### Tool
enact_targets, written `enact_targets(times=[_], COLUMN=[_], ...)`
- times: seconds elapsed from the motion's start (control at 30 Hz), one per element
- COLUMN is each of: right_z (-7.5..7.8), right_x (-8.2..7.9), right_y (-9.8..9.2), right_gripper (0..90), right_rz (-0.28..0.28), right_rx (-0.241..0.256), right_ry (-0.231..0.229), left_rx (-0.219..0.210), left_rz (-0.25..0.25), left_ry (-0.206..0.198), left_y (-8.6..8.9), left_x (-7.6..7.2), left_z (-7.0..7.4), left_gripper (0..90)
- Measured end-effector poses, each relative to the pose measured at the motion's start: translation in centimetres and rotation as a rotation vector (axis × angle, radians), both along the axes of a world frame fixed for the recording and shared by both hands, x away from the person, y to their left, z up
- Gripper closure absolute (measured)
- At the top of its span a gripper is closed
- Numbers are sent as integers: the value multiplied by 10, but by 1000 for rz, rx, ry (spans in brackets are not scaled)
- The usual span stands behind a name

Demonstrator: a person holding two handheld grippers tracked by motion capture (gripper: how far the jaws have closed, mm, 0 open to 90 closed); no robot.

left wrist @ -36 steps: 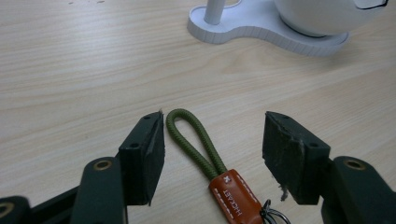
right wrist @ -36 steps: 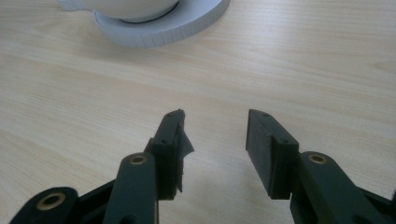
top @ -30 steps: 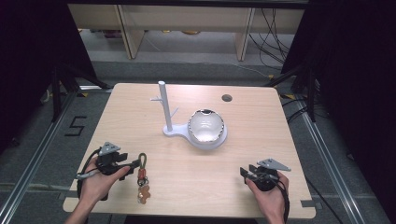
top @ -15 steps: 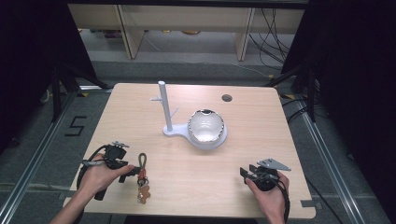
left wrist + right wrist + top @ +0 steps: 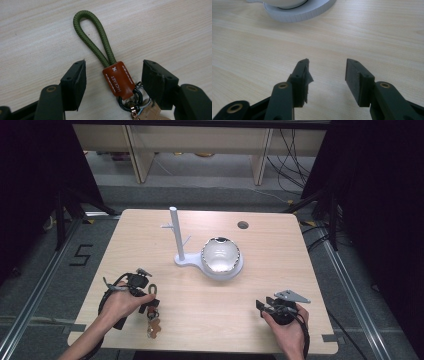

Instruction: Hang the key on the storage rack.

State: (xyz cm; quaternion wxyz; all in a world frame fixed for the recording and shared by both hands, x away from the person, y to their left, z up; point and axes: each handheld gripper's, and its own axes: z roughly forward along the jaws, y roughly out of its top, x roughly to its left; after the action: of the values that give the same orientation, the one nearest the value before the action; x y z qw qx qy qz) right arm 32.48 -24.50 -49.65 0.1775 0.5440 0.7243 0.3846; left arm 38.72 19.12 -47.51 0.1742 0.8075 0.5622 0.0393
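Green cord loop and brown leather tab of the keychain point(image 5: 117, 77) sit right between your left gripper point(image 5: 113, 75) jaws, which are spread wide either side of the tab, not pinching yet. Looks like the grab step: close on the tab, then lift. Right gripper point(image 5: 327, 72) idles open, away from the keychain.

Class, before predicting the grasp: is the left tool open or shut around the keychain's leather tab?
Open. The left tool has its jaws spread, one each side of the brown leather tab, with bare table showing in both gaps; neither touches it.
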Motion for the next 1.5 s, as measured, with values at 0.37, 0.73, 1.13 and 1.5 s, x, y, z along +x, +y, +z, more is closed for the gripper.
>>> enact_targets(times=[0.37, 0.73, 1.13, 1.5], right_z=[-1, 0, -1, 0], right_x=[0, -1, -1, -3], right_y=[0, 0, 0, 2], right_gripper=[543, 543, 543, 540], right_rz=[6, 9, 20, -6], right_rx=[2, 13, 27, 26], right_ry=[6, -1, -11, 18], left_rx=[53, 80, 112, 102], left_rz=[2, -41, -97, -165], left_ry=[33, 77, 34, 19], left_y=[-8, -9, -9, -3], left_x=[2, 5, 1, -1], left_z=[-5, -8, -9, -8], left_gripper=[414, 519, 661, 677])
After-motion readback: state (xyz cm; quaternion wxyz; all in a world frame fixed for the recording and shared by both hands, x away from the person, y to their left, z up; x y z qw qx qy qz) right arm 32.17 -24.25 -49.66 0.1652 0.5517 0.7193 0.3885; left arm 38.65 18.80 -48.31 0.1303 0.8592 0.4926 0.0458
